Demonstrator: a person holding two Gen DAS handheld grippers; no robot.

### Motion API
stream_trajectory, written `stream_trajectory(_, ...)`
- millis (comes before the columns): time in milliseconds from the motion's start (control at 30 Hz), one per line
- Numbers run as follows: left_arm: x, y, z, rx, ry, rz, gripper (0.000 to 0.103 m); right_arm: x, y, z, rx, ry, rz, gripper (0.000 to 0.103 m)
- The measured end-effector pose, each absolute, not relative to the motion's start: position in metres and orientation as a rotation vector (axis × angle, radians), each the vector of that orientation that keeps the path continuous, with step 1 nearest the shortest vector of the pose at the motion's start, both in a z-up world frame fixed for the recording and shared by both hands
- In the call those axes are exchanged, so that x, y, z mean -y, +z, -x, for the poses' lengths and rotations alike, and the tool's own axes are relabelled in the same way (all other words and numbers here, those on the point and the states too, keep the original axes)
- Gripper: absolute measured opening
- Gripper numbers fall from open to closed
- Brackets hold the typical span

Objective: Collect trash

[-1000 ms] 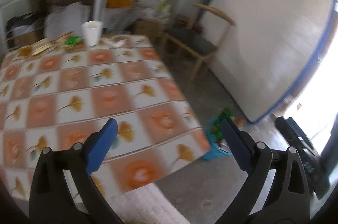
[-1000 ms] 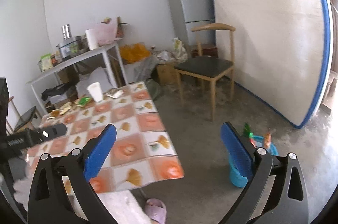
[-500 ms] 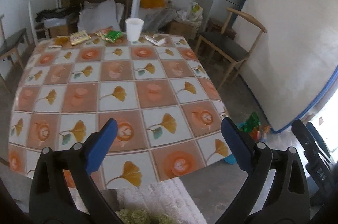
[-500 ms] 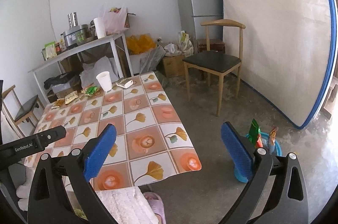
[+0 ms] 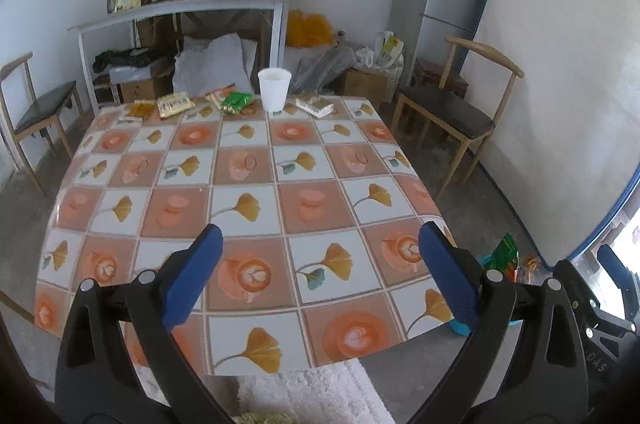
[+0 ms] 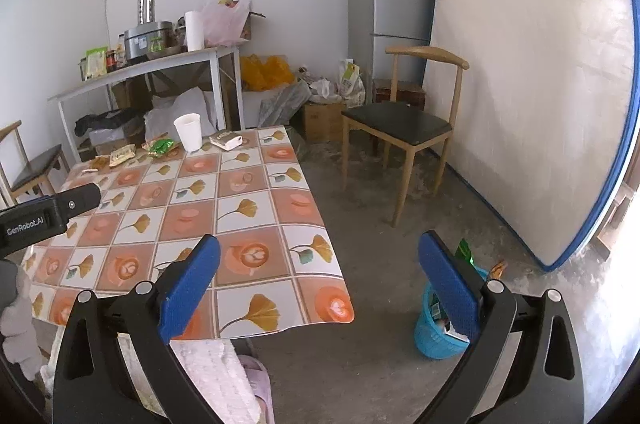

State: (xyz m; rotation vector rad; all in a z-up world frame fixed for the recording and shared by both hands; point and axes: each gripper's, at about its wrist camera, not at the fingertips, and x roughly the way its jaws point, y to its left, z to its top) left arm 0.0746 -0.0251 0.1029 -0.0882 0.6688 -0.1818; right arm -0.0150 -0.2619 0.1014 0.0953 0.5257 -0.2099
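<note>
**Both grippers spread wide above near table edge**

Left gripper [image 5: 320, 256]: blue pads [image 5: 191, 276] far apart, nothing between them, held over the near part of the table [image 5: 248, 183] with its orange-and-white ginkgo cloth. Right gripper [image 6: 320, 260]: likewise spread and holding nothing, poised past the table's right corner, over bare concrete floor [image 6: 380, 244].

Trash lined up along the far table edge: white paper cup [image 5: 274, 89] upright, green wrapper [image 5: 236, 101] just left of it, yellow packet [image 5: 174, 103] further left, pale crumpled pack [image 5: 315, 106] just right of the cup. Possibly one more small orange wrapper [image 5: 140, 109] at the far-left corner, too blurred to be sure.

Blue bin [image 6: 436, 328] on the floor right of the table, wrappers poking out of its top, partly hidden behind the right gripper's pad. Beyond: wooden chair [image 6: 400, 123], grey fridge [image 6: 388, 3], mattress [image 6: 532, 83] leaning on the wall
</note>
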Motion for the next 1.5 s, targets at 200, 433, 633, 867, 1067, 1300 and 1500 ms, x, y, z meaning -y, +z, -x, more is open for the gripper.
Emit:
stream_trajectory(200,0.023,0.085,-0.078,-0.781,-0.179,0.119,0.094,0.262,0.092,0.016,-0.600,-0.206,-0.117,0.096)
stream_trajectory(433,0.033,0.062,-0.068,-0.868,-0.174,0.052,0.094,0.261,0.071,0.024,-0.741,-0.258,-0.085,0.096)
stream_trajectory(633,0.032,0.054,-0.064,-0.890,-0.174,0.038,0.094,0.266,0.060,0.030,-0.783,-0.277,-0.102,0.096)
stream_trajectory(867,0.031,0.055,-0.067,-0.875,-0.153,0.021,0.094,0.278,0.053,0.033,-0.808,-0.308,-0.141,0.096)
stream_trajectory(1067,0.025,0.051,-0.070,-0.877,-0.125,0.000,0.094,0.282,0.049,0.036,-0.808,-0.311,-0.163,0.096)
stream_trajectory(1300,0.012,0.050,-0.070,-0.874,-0.081,0.010,0.094,0.280,0.051,0.032,-0.802,-0.289,-0.153,0.096)
stream_trajectory(1500,0.008,0.050,-0.070,-0.862,-0.069,0.000,0.094,0.276,0.052,0.027,-0.802,-0.274,-0.146,0.096)
